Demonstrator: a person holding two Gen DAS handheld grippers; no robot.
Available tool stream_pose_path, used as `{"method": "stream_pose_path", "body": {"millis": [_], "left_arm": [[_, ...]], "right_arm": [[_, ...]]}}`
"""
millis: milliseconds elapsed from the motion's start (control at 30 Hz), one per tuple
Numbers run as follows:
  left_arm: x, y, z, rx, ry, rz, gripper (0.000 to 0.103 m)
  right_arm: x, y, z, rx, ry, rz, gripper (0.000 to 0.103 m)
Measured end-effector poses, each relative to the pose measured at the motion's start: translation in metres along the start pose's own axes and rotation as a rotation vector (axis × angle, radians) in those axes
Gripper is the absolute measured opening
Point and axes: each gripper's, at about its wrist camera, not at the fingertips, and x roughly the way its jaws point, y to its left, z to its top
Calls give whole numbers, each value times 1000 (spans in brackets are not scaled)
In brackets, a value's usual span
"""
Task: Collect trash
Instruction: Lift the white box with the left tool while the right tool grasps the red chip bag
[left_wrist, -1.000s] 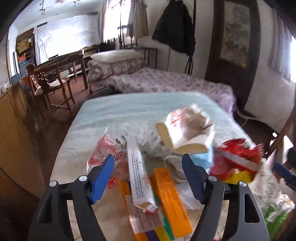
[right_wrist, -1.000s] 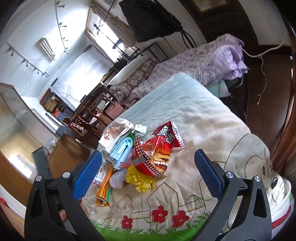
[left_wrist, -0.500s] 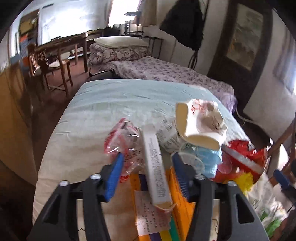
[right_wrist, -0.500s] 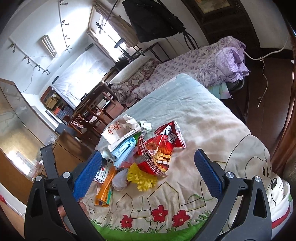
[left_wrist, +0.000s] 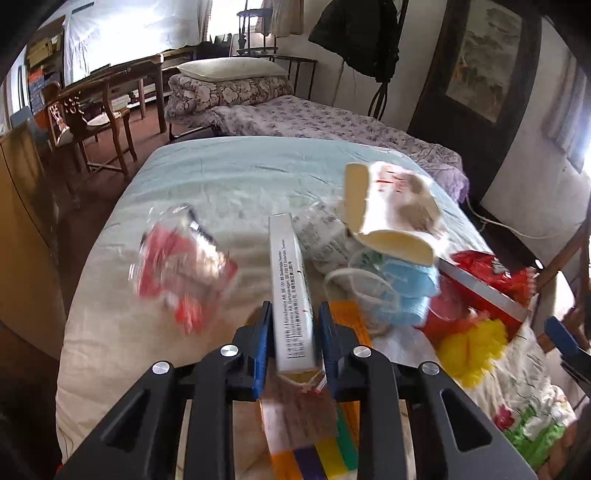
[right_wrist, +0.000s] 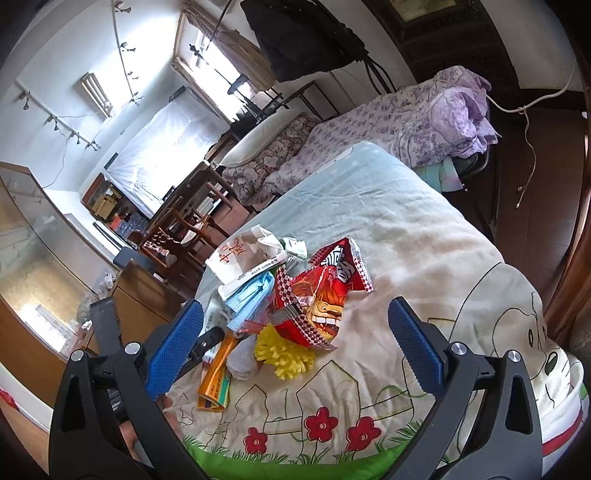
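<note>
Bedspread (left_wrist: 229, 184) litter — left claw (left_wrist: 291, 330) clamps the white box (left_wrist: 290, 291); right claw (right_wrist: 295, 347) gapes over the red wrapper (right_wrist: 321, 295).

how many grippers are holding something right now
1. The left gripper is shut on the white box; the right gripper hangs open above the trash pile, empty.
</note>
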Motion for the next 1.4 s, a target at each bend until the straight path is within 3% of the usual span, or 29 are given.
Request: {"method": "stream_pose_path", "body": {"millis": [100,267,333,533,833,1133,1200,1233,1267,1333,1400], "left_arm": [[7,7,1,-47,24,-21,23],[-40,-1,-3,-13,-140,-79,23],[-56,4,-4,-44,-195,-133,23],[-90,16,-18,-116,-278,-220,23],[-114,11,-46,-93,-304,-246,23],[-115,10,-48,-100,-304,-240,23],[-116,11,-48,-104,-303,-245,23],[-116,11,-49,-106,-304,-247,23],[-117,11,-49,-106,-304,-249,23],[-117,10,-50,-99,-307,-245,23],[-118,9,-49,-94,-312,-244,23]], "right_arm": [[0,1,0,-3,-3,2,96],[0,0,0,-5,4,14,96],[0,-1,1,-6,5,17,96],[3,-10,6,38,17,36,96],[40,-31,19,185,107,36,96],[52,-6,9,44,166,10,96],[54,-4,4,22,175,-17,77],[56,-2,2,3,187,-21,45],[57,1,0,-9,195,-5,27],[45,3,4,-36,135,-18,26],[22,10,7,-76,20,-16,26]]}}
